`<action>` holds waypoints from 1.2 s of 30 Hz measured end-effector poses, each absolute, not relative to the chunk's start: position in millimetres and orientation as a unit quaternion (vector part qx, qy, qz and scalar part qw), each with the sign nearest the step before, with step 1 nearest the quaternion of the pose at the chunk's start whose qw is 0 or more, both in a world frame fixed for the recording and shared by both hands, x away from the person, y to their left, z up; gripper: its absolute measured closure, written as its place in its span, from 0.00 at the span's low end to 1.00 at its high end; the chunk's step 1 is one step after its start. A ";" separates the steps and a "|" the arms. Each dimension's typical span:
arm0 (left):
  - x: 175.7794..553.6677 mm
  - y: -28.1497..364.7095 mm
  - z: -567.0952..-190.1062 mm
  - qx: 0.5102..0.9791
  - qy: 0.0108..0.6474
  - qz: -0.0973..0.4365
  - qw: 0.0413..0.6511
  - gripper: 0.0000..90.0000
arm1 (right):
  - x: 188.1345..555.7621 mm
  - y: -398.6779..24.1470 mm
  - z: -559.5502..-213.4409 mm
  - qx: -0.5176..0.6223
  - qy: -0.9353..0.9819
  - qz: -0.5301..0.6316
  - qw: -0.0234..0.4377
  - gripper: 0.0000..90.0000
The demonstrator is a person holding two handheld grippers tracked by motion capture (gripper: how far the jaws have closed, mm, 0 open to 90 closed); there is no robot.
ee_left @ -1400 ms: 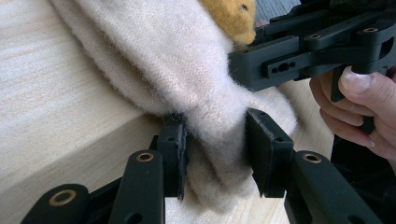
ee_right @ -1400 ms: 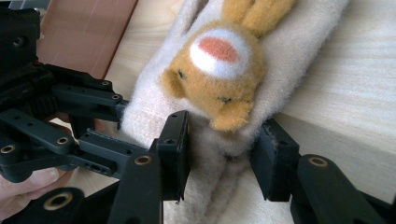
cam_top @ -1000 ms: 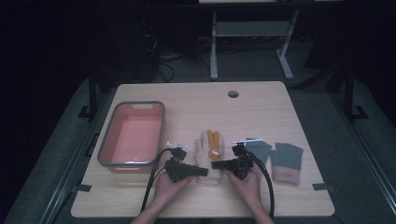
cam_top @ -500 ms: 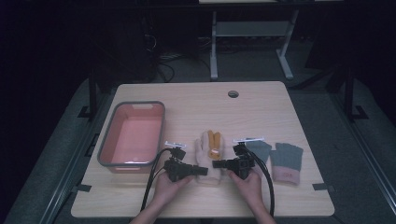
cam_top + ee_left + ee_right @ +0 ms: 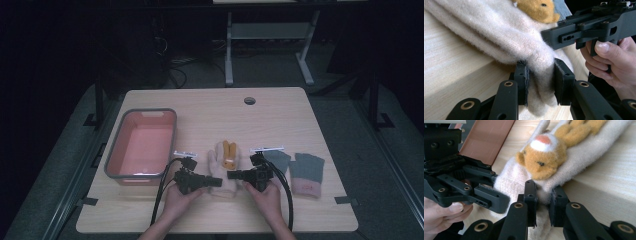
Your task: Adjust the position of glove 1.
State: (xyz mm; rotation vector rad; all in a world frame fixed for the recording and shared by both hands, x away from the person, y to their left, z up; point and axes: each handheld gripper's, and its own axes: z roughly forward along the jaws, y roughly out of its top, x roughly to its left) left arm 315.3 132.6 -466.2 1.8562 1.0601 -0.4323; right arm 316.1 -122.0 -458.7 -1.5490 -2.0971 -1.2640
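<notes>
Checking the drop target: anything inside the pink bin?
From the high view, the pink bin looks empty: only its bare pink floor shows. Its near wall hides a thin strip of the floor. Both tongs are at the cream glove beside it.

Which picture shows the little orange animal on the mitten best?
The right gripper view: the orange animal sits close up, with its eye, nose and long ears. The left gripper view catches just part of its head at the top edge. The high view shows a tiny orange patch on the cream mitten.
</notes>
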 end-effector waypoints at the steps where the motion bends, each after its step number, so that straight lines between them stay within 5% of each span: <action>1: 315.2 132.7 -465.5 0.754 0.431 -0.176 0.464 0.76 | 315.7 -121.9 -457.4 -0.530 -0.719 -0.434 0.120 0.88; 36: 314.0 134.3 -460.0 0.752 0.427 -0.178 0.470 0.76 | 314.2 -123.2 -451.8 -0.527 -0.716 -0.441 0.125 0.88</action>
